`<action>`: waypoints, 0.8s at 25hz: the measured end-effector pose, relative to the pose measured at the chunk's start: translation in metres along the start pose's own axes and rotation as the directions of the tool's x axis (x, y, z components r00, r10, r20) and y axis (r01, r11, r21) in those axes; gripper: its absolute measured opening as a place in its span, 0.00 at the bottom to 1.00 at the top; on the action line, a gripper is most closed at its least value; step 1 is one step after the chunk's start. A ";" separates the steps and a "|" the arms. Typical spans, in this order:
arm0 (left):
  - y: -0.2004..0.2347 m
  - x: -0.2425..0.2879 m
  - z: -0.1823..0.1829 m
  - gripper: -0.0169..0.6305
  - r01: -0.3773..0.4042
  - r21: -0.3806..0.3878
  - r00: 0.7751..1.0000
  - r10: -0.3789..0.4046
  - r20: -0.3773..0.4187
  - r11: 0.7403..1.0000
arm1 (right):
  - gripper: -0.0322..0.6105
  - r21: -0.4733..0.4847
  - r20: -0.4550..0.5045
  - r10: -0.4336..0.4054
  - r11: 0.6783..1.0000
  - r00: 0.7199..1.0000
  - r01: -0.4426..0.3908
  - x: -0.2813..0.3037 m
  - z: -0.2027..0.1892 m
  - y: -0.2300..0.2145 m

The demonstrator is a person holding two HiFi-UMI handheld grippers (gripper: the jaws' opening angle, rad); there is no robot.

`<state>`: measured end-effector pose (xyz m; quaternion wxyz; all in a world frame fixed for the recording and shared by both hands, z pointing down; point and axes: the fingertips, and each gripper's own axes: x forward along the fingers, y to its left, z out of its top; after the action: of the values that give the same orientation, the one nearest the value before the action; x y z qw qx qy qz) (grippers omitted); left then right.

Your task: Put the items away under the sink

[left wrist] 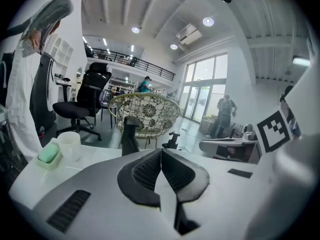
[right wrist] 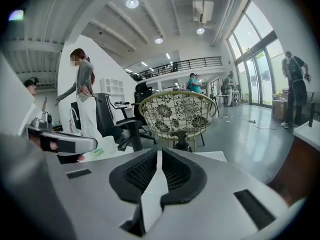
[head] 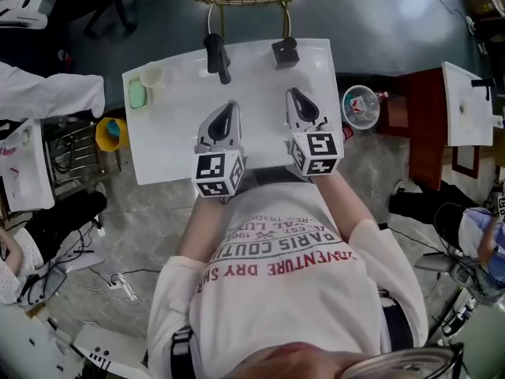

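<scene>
Holds left hand-held gripper (head: 230, 107) and right hand-held gripper (head: 294, 94) side by side above the white counter (head: 260, 73), near half, both closed and empty. Finds green soap bar (head: 137, 95) and white cup (head: 151, 76) at the counter's far-left corner, well apart from both.

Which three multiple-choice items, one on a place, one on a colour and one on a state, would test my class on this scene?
1. Where is the green soap bar?
A) far left corner of the white countertop
B) its near edge
C) the floor

2. What colour is the faucet?
A) red
B) black
C) blue

3. How are the left gripper and right gripper?
A) wide open
B) shut on the soap bar
C) shut, empty

Key:
1 A, the head view shows it in that corner.
2 B, it stands dark against the white top.
3 C, each gripper view shows the pads meeting with nothing between.
</scene>
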<state>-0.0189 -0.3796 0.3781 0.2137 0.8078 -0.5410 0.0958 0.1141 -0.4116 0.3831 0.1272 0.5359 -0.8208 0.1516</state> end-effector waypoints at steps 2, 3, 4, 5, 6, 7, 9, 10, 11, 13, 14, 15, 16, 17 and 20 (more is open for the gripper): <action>-0.001 0.017 -0.008 0.06 -0.002 -0.006 1.000 0.002 -0.023 1.000 | 0.17 -0.004 -0.019 0.009 1.000 1.000 -0.009 0.020 -0.009 -0.010; -0.002 0.024 -0.013 0.06 -0.003 -0.009 0.999 0.003 -0.036 1.000 | 0.38 -0.001 -0.032 0.015 1.000 0.999 -0.015 0.029 -0.014 -0.014; -0.003 0.031 -0.019 0.06 -0.004 -0.013 0.999 0.003 -0.051 1.000 | 0.45 0.007 -0.050 0.017 1.000 0.999 -0.017 0.039 -0.021 -0.018; -0.003 0.037 -0.026 0.06 -0.005 -0.018 0.998 0.004 -0.068 1.000 | 0.46 0.018 -0.070 0.011 1.000 0.997 -0.010 0.047 -0.027 -0.024; -0.004 0.043 -0.032 0.06 -0.007 -0.023 0.996 0.005 -0.084 1.000 | 0.49 0.029 -0.086 -0.002 1.000 0.996 0.005 0.056 -0.033 -0.030; -0.003 0.050 -0.037 0.06 -0.009 -0.028 0.995 0.006 -0.098 1.000 | 0.51 0.039 -0.096 -0.021 0.999 0.995 0.024 0.065 -0.036 -0.038; -0.003 0.063 -0.045 0.06 -0.014 -0.036 0.993 0.010 -0.121 0.999 | 0.54 0.047 -0.102 -0.054 0.997 0.993 0.059 0.083 -0.041 -0.053; -0.002 0.068 -0.049 0.06 -0.017 -0.040 0.991 0.012 -0.131 0.999 | 0.56 0.045 -0.104 -0.063 0.997 0.993 0.068 0.092 -0.042 -0.058; -0.002 0.072 -0.052 0.06 -0.019 -0.044 0.990 0.013 -0.140 0.999 | 0.58 0.038 -0.108 -0.068 0.997 0.992 0.072 0.100 -0.045 -0.062; 0.000 0.079 -0.057 0.06 -0.019 -0.051 0.989 0.012 -0.149 0.999 | 0.61 0.017 -0.120 -0.069 0.997 0.990 0.071 0.116 -0.051 -0.067; 0.001 0.083 -0.059 0.06 -0.017 -0.054 0.989 0.009 -0.149 0.998 | 0.62 0.007 -0.126 -0.067 0.998 0.990 0.068 0.124 -0.054 -0.068; 0.001 0.086 -0.060 0.06 -0.014 -0.056 0.989 0.006 -0.149 0.998 | 0.63 -0.001 -0.132 -0.064 0.998 0.989 0.065 0.131 -0.058 -0.069; 0.002 0.089 -0.062 0.06 -0.012 -0.059 0.989 0.003 -0.150 0.998 | 0.64 -0.005 -0.139 -0.062 0.998 0.988 0.062 0.138 -0.061 -0.070; 0.002 0.092 -0.063 0.06 -0.011 -0.061 0.988 0.001 -0.152 0.998 | 0.64 -0.005 -0.146 -0.060 0.998 0.988 0.060 0.144 -0.063 -0.069; 0.002 0.097 -0.066 0.06 -0.001 -0.068 0.988 -0.009 -0.155 0.998 | 0.65 -0.009 -0.151 -0.069 0.998 0.986 0.068 0.160 -0.070 -0.070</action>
<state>0.0232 -0.4316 0.4747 0.2826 0.7913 -0.5239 0.1397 0.1183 -0.5456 0.5146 0.1950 0.5506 -0.7901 0.1857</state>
